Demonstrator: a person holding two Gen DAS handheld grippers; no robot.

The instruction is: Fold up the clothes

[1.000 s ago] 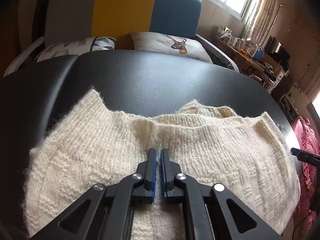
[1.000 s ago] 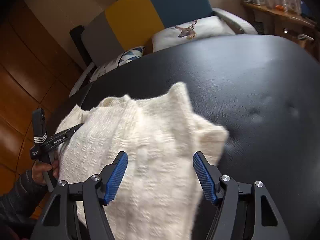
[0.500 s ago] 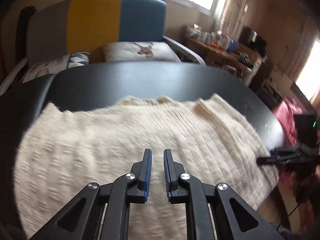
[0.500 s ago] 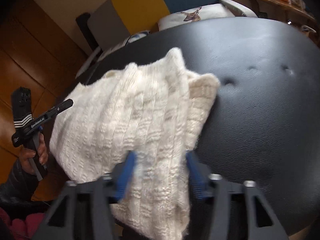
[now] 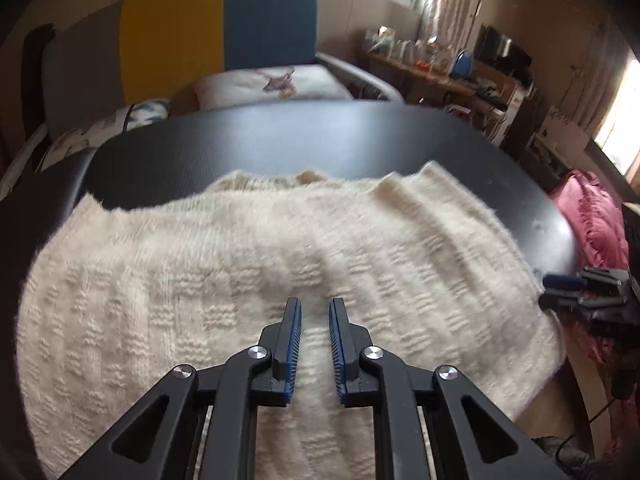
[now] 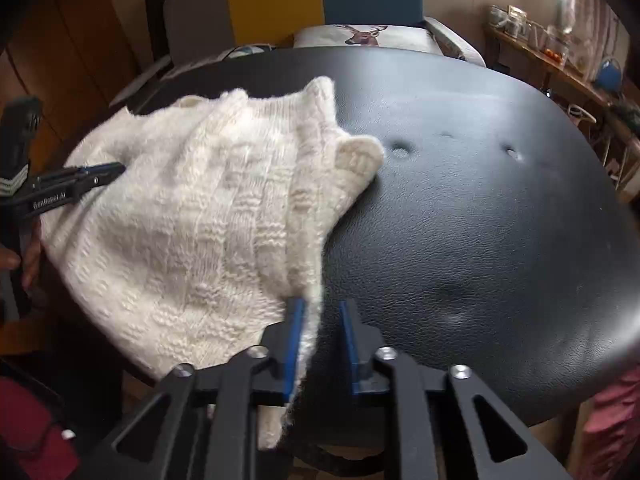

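Lying crosswise on the black table [image 6: 480,220], the cream sweater [image 5: 248,280] points its neckline away; left gripper [image 5: 314,344] slightly parted above it, right gripper [image 6: 322,344] parted around its edge.

The black padded table [image 6: 480,220] is bare across its whole right half and along its far edge, leaving wide room for a claw to pass there. The cream sweater [image 6: 192,220] covers the left part and hangs over the near edge. Past the far edge, a sofa [image 5: 224,36] with cushions [image 6: 362,36] closes that side. At the left edge the left claw [image 6: 116,168] reaches over the knit. A pink bundle [image 5: 596,220] sits beyond the table's right edge.
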